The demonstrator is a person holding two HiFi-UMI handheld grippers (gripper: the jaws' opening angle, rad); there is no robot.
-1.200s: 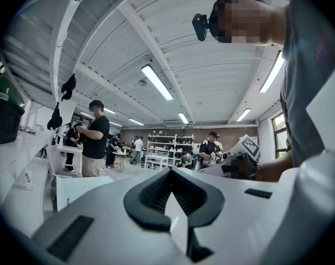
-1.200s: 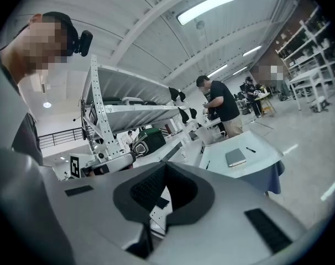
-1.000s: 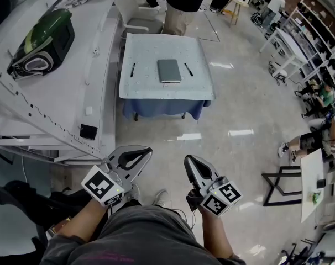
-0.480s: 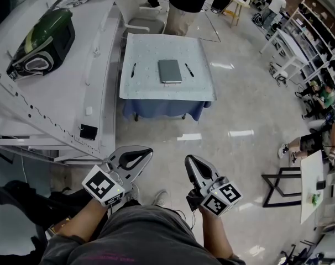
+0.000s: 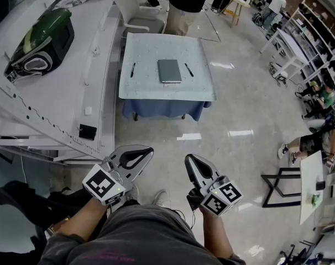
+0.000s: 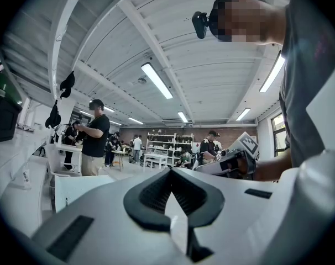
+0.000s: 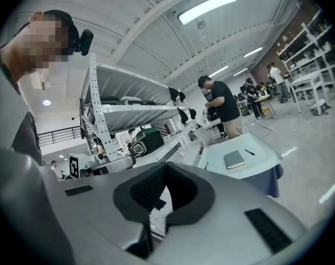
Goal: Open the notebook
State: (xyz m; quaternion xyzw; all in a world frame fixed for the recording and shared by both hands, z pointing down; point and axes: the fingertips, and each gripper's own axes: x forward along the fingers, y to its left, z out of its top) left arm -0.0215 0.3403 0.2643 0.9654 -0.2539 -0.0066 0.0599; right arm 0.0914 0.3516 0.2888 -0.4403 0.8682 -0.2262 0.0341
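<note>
Notebook [image 5: 169,70]: closed, flat mid-table [image 5: 151,90], a pen [image 5: 132,69] on each side; seemingly laid ready
Left gripper [image 5: 139,154]: jaws together, empty; well apart from the table, probably waiting
Right gripper [image 5: 192,166]: likewise closed on nothing; approach not yet begun

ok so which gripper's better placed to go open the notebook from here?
Right, marginally. The left gripper and right gripper are both shut, empty and well short of the table. The closed notebook shows in the right gripper view, not the left one. Either must travel first.
</note>
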